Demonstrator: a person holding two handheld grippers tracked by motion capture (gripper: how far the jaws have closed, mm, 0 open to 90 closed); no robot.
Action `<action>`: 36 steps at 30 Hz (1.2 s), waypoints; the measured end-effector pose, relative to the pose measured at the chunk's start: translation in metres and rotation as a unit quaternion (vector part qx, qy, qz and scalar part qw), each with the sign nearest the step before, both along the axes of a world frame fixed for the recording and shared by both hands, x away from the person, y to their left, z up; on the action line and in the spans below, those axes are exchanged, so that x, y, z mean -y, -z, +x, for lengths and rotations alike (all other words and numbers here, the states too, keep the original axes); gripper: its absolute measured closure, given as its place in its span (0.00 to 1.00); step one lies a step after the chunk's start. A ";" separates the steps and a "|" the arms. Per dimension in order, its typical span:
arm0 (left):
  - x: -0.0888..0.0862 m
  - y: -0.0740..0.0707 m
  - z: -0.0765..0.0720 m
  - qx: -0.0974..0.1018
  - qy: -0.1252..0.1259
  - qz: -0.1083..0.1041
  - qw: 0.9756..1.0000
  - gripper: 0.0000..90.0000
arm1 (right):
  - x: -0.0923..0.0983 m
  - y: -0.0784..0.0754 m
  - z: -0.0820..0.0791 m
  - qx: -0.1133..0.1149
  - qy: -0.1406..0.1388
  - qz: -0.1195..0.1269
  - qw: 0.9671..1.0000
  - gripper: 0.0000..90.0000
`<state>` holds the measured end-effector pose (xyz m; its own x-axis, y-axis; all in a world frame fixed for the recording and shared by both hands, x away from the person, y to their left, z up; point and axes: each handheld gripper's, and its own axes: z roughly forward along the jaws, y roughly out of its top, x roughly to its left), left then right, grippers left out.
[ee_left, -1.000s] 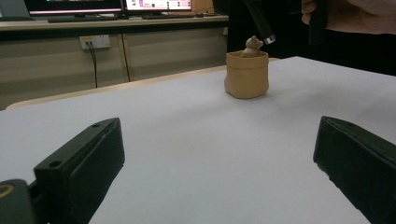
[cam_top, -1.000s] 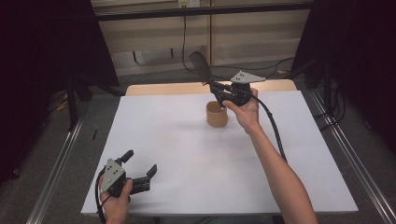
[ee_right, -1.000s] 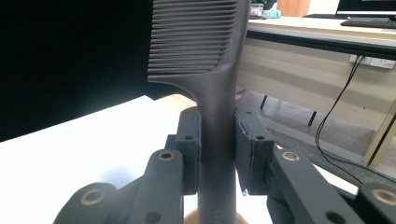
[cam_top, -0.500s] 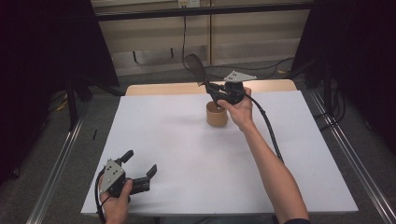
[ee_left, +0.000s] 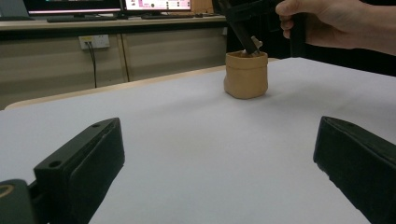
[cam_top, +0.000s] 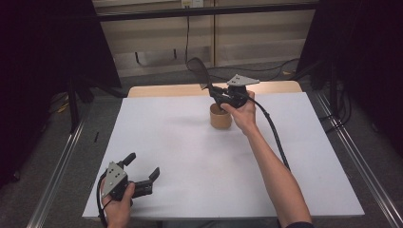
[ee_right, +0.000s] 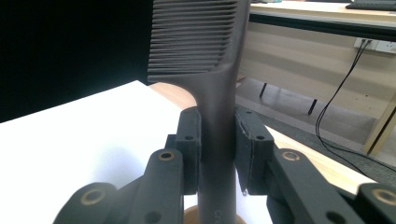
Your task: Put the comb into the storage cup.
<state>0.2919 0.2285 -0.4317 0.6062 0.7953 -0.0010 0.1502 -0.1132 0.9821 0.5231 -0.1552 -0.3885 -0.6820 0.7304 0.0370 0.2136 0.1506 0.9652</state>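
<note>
Comb: dark plastic wide-toothed comb (ee_right: 205,70), handle end down over the holder, teeth up, placed for standing storage.
Left gripper (cam_top: 142,178): jaws apart, holding nothing, parked at the near table edge, out of the way.
Holder: small tan cylindrical cup (cam_top: 220,117), far centre of white table (cam_top: 180,156), right gripper above it.
Right gripper (ee_right: 217,149): jaws clamped on the comb's handle, keeping it upright.

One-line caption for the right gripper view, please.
Right gripper clamps the handle of a dark comb, teeth up, over the tan cup on the white table.
</note>
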 end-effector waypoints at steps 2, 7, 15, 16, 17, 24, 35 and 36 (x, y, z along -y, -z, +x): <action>0.000 0.000 0.000 0.000 0.000 0.000 1.000 0.02 | -0.001 0.002 0.000 -0.001 0.000 -0.002 1.000 0.81; 0.000 0.000 0.001 -0.001 -0.001 -0.001 1.000 0.02 | -0.003 0.010 0.000 -0.006 -0.004 -0.006 1.000 0.81; 0.000 0.000 0.001 0.000 -0.001 0.002 1.000 0.02 | 0.001 0.017 -0.003 -0.009 -0.001 -0.002 1.000 0.81; 0.000 0.000 0.001 0.000 0.000 0.003 1.000 0.02 | 0.002 0.018 -0.003 -0.008 -0.002 -0.001 1.000 0.81; 0.000 0.000 0.001 0.000 0.000 0.003 1.000 0.02 | 0.003 0.019 -0.004 -0.011 0.000 0.000 1.000 0.81; 0.001 0.001 0.001 -0.001 0.001 0.004 1.000 0.02 | 0.009 0.024 -0.007 -0.014 -0.001 0.002 1.000 0.81; 0.001 0.001 0.001 -0.003 0.003 0.004 1.000 0.02 | 0.012 0.030 -0.013 -0.011 -0.002 -0.002 1.000 0.81; 0.001 0.001 0.001 -0.003 0.003 0.005 1.000 0.02 | 0.013 0.031 -0.013 -0.011 -0.003 -0.002 1.000 0.81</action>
<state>0.2928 0.2272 -0.4325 0.6114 0.7913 0.0033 0.1546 -0.1235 0.9802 0.5099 -0.1677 -0.4191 -0.6853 0.7266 0.0488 0.2344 0.1567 0.9594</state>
